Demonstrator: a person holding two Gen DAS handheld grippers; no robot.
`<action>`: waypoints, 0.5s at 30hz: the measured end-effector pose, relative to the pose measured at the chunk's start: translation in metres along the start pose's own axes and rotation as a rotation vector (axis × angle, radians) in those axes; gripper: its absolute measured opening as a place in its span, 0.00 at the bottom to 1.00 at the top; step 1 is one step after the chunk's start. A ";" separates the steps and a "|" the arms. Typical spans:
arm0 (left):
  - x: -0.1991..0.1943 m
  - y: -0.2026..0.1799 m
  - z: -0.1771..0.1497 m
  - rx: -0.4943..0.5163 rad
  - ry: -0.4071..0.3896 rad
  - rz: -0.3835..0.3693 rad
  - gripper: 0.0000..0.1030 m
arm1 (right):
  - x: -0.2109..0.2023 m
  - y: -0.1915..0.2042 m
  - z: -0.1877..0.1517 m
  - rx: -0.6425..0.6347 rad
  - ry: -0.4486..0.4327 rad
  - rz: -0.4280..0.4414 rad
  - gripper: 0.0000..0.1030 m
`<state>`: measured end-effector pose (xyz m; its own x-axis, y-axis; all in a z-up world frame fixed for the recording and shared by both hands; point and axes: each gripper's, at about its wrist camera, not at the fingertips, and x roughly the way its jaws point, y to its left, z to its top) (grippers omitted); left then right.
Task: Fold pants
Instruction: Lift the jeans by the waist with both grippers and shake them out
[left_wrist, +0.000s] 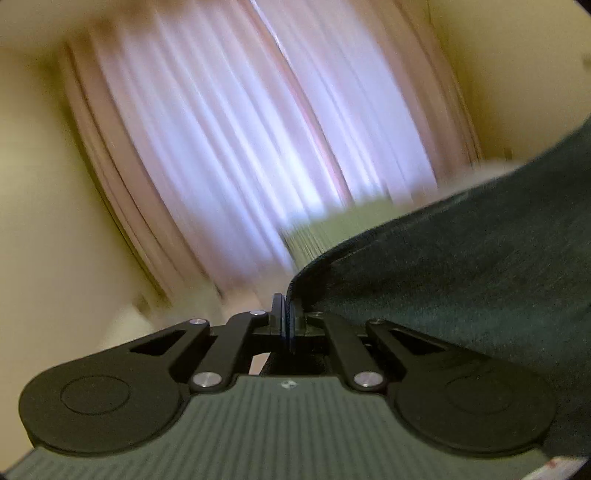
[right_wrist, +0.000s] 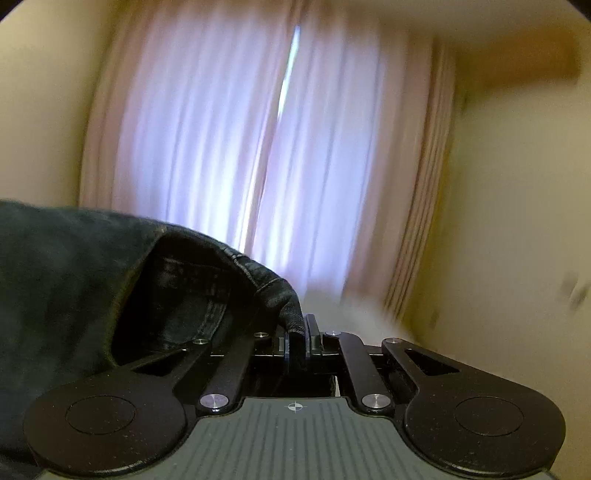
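Observation:
Dark denim pants (left_wrist: 461, 266) hang in the air between both grippers. In the left wrist view my left gripper (left_wrist: 286, 314) is shut on an edge of the pants, and the cloth spreads away to the right. In the right wrist view my right gripper (right_wrist: 300, 332) is shut on a hemmed, stitched edge of the pants (right_wrist: 110, 280), which drape off to the left with an open fold showing the inside. Both views are tilted upward and blurred by motion.
Pale pink curtains (right_wrist: 266, 147) cover a bright window ahead, with cream walls (right_wrist: 517, 221) on both sides. A light green patch (left_wrist: 332, 232) shows low in the left wrist view, blurred. No table or bed surface is clearly visible.

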<state>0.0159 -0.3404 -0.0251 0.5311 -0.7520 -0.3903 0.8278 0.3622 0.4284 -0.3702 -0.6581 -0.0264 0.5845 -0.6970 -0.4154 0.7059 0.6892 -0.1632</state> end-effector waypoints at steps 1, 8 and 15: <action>0.029 -0.018 -0.016 -0.012 0.056 -0.026 0.00 | 0.038 -0.003 -0.026 0.008 0.075 0.015 0.03; 0.196 -0.142 -0.138 -0.003 0.404 -0.209 0.01 | 0.211 -0.011 -0.135 0.003 0.413 0.082 0.03; 0.235 -0.138 -0.086 -0.025 0.383 -0.169 0.00 | 0.274 -0.080 -0.105 0.061 0.433 0.105 0.03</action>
<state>0.0418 -0.5194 -0.2462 0.4126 -0.5443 -0.7304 0.9106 0.2681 0.3146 -0.3083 -0.8830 -0.2206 0.4421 -0.4678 -0.7653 0.6813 0.7301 -0.0527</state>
